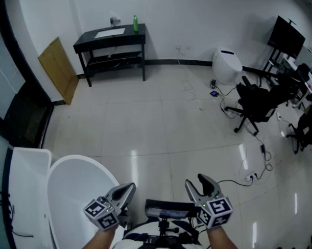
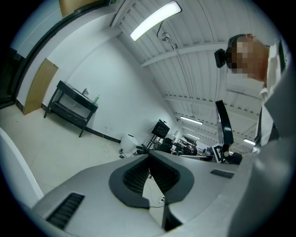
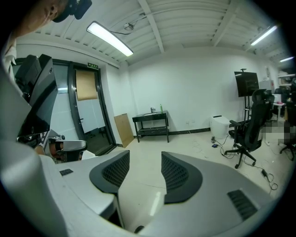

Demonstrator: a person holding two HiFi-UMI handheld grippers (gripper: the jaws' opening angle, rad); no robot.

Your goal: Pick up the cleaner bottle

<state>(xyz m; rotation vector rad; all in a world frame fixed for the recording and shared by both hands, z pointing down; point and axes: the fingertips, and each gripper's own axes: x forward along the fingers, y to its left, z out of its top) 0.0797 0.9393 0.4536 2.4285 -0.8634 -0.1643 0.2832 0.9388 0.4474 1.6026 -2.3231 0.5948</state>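
With the cleaner bottle set on the black table, well apart, the left gripper is carried closed and the right gripper parted, empty, pending approach.

Green bottle on a black table, pale glossy floor tiles, black chair.

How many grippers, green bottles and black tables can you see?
Grippers: 2 (left gripper, right gripper)
Green bottle: 1
Black table: 1
Total: 4
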